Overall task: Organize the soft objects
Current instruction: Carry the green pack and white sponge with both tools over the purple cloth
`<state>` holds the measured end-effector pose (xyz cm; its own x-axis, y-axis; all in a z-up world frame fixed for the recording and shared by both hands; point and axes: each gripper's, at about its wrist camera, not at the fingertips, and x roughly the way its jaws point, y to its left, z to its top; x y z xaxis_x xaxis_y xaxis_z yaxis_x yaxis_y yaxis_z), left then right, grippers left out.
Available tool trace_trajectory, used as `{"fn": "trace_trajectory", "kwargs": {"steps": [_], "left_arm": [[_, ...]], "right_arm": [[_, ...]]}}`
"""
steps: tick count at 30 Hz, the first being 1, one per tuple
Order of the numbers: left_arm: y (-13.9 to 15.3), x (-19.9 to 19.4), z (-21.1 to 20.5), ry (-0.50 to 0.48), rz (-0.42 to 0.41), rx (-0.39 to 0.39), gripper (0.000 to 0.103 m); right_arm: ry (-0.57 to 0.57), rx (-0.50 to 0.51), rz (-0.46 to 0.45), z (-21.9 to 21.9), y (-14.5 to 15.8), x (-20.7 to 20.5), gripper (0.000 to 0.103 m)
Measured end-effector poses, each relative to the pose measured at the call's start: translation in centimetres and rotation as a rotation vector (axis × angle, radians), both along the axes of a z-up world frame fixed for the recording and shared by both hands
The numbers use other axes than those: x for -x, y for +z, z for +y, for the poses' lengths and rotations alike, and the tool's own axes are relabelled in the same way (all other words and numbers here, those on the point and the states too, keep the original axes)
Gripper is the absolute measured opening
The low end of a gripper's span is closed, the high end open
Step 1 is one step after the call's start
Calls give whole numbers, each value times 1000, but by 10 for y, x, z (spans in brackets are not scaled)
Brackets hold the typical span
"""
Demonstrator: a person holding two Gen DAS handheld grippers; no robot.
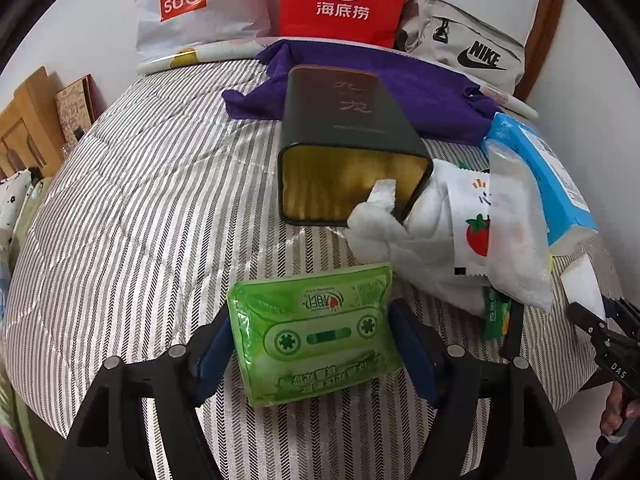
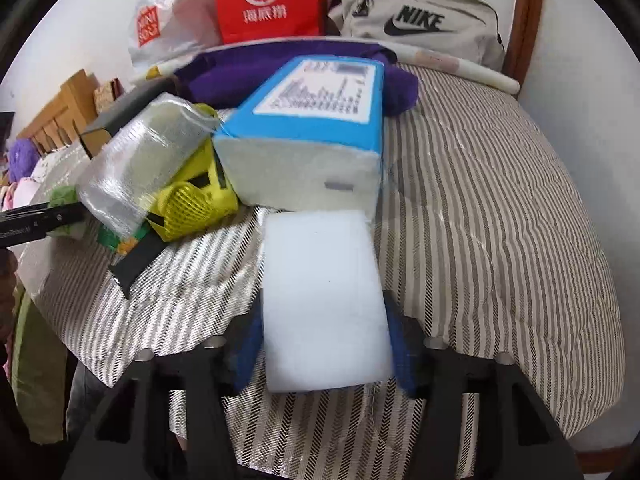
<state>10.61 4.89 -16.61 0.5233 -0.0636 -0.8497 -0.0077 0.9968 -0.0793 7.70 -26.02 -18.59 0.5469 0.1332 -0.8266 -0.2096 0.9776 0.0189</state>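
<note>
A green tissue pack (image 1: 316,332) is clamped by the left gripper (image 1: 310,354) above the striped bed (image 1: 140,220); a white sponge (image 2: 324,300) is gripped by the right gripper (image 2: 322,354), its near end hidden

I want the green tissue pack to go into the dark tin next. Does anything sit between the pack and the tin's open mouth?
The striped blanket between green tissue pack and dark tin is bare, but a crumpled white cloth pokes into the mouth's right corner.

Tin (image 1: 344,152) behind tissue pack (image 1: 316,332)
</note>
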Motion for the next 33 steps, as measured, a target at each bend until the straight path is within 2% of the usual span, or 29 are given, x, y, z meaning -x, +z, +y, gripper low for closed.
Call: {"fn": "trace_trajectory", "kwargs": {"steps": [5,10,17,24,33], "left_arm": [[15,6,-3,-32,-17,-15,66],[42,8,-1,-43,-49,-4,66],[73,-11,2,-30,-74,31,66],[99,-44,5,-32,-107,31,66],[115,-119,8,-29,-114,-6,66]], "right_arm": [[41,3,-29,6,12,2,51],[57,-49,-35,4,34,-1,51],[61,-81,-102,4,72,-16,52],[57,-58,-106,13,94,-62,52],[34,-76,-130,16,111,-147,53]]}}
